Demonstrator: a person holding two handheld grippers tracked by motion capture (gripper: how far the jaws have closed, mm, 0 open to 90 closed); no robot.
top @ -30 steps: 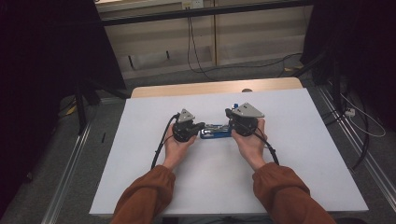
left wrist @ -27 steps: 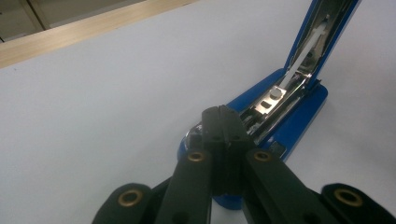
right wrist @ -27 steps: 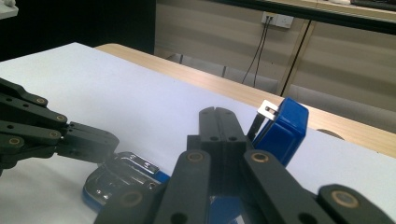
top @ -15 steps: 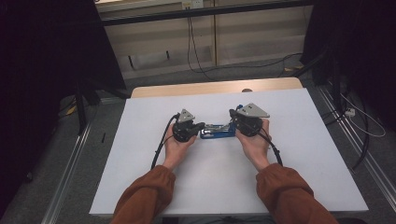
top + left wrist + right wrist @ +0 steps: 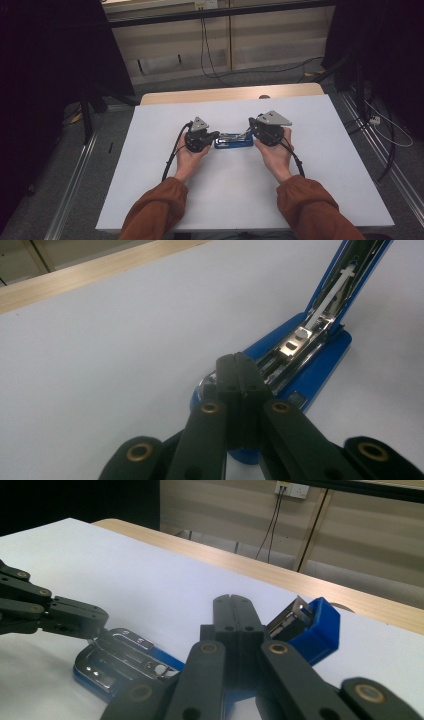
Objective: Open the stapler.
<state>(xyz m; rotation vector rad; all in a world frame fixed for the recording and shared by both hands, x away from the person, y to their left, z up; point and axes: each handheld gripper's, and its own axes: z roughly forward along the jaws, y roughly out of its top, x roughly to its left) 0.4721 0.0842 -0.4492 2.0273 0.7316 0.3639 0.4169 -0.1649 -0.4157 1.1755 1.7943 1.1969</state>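
A blue stapler (image 5: 233, 142) lies on the white table (image 5: 225, 200) between both hands. Its top arm (image 5: 345, 275) is swung up, and the metal staple channel (image 5: 300, 340) is exposed. My left gripper (image 5: 239, 360) is shut, with its tip pressed on the front end of the stapler's base (image 5: 320, 370). My right gripper (image 5: 233, 602) is shut too; the raised blue end of the top arm (image 5: 320, 625) leans just right of its tip. The right gripper view has the left gripper (image 5: 100, 619) touching the base's shiny metal end (image 5: 117, 655).
A wooden strip (image 5: 230, 94) runs along the table's far edge. Beyond it are a wall with cables (image 5: 205, 45) and dark curtains on both sides. Metal rails (image 5: 75, 185) flank the table on the floor. Orange sleeves (image 5: 155, 215) come in from below.
The right hand and its gripper have shifted slightly to the right and upward. The left hand has stayed put on the stapler.
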